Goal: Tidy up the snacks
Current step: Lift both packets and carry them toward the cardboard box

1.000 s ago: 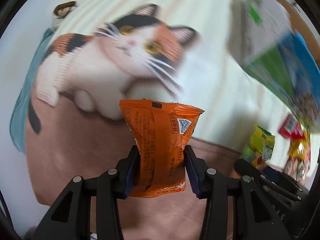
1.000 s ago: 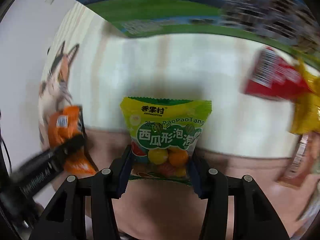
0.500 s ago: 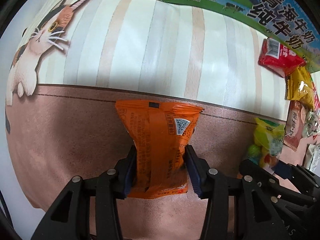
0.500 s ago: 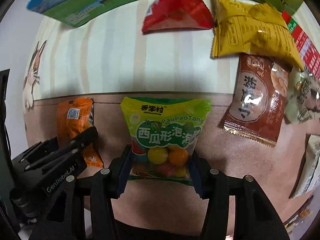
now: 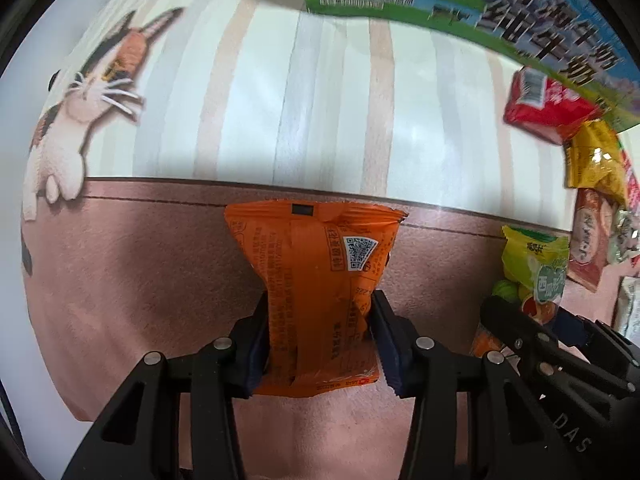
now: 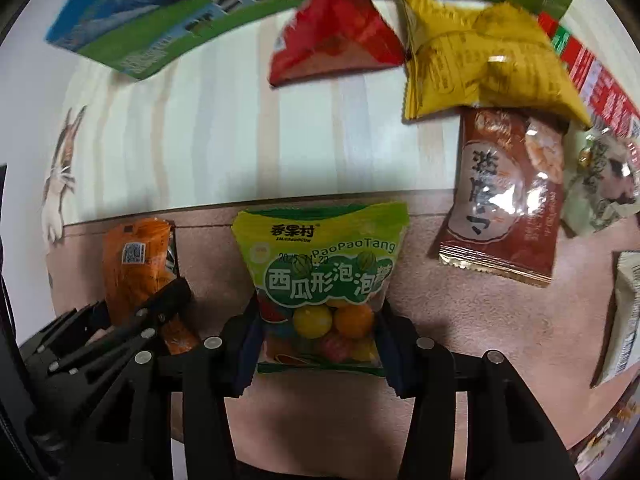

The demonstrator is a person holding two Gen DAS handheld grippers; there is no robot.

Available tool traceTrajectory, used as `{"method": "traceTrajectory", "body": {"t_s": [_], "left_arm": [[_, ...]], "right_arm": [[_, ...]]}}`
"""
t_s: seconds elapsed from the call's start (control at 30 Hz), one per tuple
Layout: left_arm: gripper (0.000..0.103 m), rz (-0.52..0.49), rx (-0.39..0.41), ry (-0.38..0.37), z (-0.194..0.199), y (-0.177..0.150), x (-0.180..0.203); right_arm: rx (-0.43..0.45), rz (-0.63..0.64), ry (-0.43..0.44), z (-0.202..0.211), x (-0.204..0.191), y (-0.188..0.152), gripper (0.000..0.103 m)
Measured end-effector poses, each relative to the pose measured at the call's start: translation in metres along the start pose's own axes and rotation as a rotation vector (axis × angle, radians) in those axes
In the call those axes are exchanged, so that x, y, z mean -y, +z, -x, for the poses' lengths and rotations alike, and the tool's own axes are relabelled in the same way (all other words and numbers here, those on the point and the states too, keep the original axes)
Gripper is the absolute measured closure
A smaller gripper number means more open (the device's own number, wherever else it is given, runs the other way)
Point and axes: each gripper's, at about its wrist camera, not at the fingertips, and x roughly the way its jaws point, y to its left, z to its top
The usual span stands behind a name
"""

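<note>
Snacks are gripped in both grippers above a cat-print mat (image 5: 248, 120). An orange packet (image 5: 316, 292), with a QR code on its back, is clamped between the fingers of the left gripper (image 5: 318, 340). A green gum bag (image 6: 320, 280), printed "PaoPaoTang", is pinched by the right gripper (image 6: 320, 344), whose jaws have just been closing on it. Since a second ago the mat's cat has slid to the left edge in both views, and the loose packets have come into view: red (image 6: 336, 44), yellow (image 6: 480, 64) and brown (image 6: 508, 196), below a milk carton (image 6: 132, 20).
</note>
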Motion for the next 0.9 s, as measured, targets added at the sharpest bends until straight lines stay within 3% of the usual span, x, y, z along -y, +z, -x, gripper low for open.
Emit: {"method": "traceTrajectory", "body": {"t_s": [0.3, 0.53, 0.73, 0.9], "left_arm": [[0.06, -0.007, 0.158, -0.092, 0.094, 0.008, 0.011], [0.06, -0.053, 0.316, -0.162, 0.177, 0.043, 0.032], [0.06, -0.092, 0.379, -0.2, 0.218, 0.088, 0.057], [0.06, -0.094, 0.364, -0.203, 0.218, 0.144, 0.069]], "right_arm": [[0.178, 0.079, 0.035, 0.091, 0.003, -0.011, 0.05], [0.348, 0.066, 0.087, 0.18, 0.014, 0.01, 0.05], [0.452, 0.024, 0.133, 0.235, 0.022, 0.057, 0.05], [0.468, 0.014, 0.119, 0.242, 0.031, 0.113, 0.05]]}}
